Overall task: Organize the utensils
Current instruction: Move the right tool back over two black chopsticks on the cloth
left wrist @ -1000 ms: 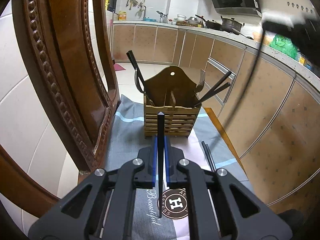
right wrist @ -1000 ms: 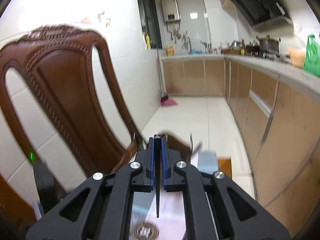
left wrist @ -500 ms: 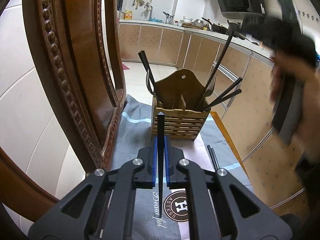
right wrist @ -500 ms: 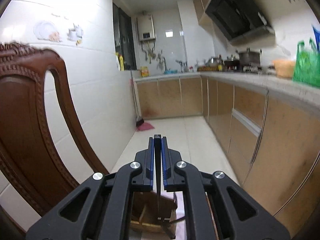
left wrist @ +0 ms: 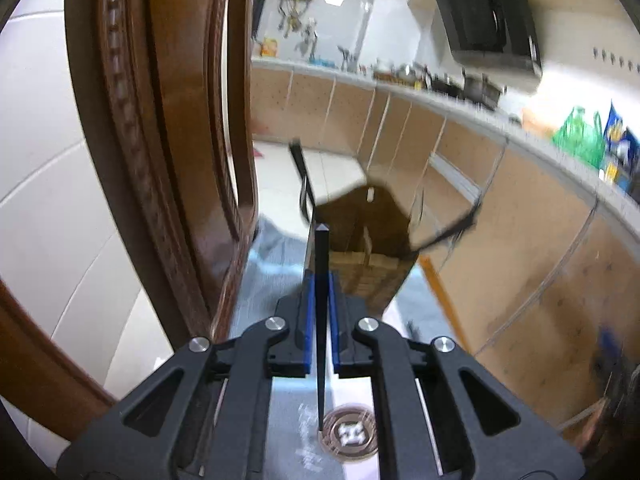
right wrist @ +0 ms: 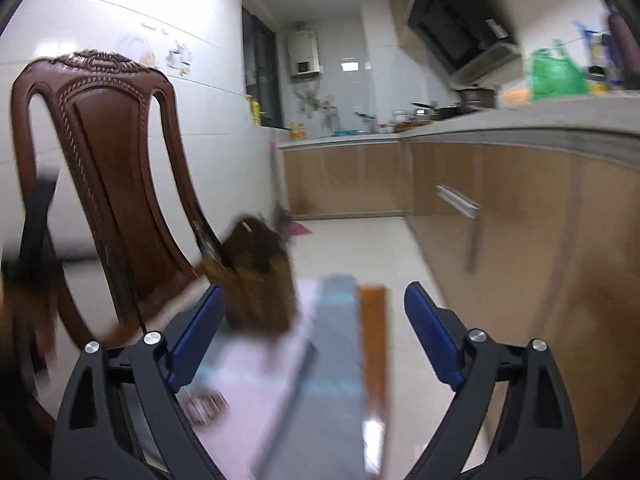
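Left wrist: left tongs [left wrist: 320, 284] pinching black chopstick [left wrist: 321, 312], upright, just before wooden holder [left wrist: 372, 256] on cloth [left wrist: 272, 272]. Right wrist: right tongs [right wrist: 312, 332] spread wide, empty, above cloth; holder [right wrist: 256, 276] ahead-left, beside chair [right wrist: 108, 168]. Blurred.

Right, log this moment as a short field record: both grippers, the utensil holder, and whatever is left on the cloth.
left gripper: shut on a black chopstick, held upright
right gripper: jaws wide apart, nothing between them
utensil holder: wooden, on the cloth, ahead of the left gripper, dark utensils sticking out
cloth: grey and pink; a dark thin utensil lies on it, blurred
chair back: left of the holder
image quality: motion blur in both views
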A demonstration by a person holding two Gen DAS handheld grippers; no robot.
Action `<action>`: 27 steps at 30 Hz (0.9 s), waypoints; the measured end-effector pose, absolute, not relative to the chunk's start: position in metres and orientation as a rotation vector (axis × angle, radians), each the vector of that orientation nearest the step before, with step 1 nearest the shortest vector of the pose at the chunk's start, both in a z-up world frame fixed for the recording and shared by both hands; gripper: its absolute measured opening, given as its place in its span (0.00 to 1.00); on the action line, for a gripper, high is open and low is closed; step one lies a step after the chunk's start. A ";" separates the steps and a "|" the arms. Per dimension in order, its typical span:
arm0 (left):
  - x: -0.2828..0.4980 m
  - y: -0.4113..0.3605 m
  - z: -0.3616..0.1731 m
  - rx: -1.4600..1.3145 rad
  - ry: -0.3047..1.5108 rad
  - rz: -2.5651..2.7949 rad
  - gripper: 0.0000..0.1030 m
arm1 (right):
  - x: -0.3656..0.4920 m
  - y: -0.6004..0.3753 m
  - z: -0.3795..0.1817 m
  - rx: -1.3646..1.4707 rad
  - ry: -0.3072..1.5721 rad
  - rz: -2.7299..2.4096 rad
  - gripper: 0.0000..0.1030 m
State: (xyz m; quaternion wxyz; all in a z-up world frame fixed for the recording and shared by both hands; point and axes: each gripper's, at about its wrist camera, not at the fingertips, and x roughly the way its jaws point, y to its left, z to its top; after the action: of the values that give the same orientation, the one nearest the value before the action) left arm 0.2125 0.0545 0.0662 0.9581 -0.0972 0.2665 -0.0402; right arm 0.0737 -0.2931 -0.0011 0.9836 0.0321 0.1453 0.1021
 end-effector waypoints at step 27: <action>0.361 0.036 0.077 -0.218 0.522 0.028 0.73 | 0.044 -0.362 -0.047 0.325 0.357 0.184 0.92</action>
State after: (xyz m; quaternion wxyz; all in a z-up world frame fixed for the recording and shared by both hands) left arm 0.3608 0.0362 0.0770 0.9602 -0.1076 0.2575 0.0136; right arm 0.0435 -0.3619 -0.0465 0.9668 0.1606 0.1766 0.0911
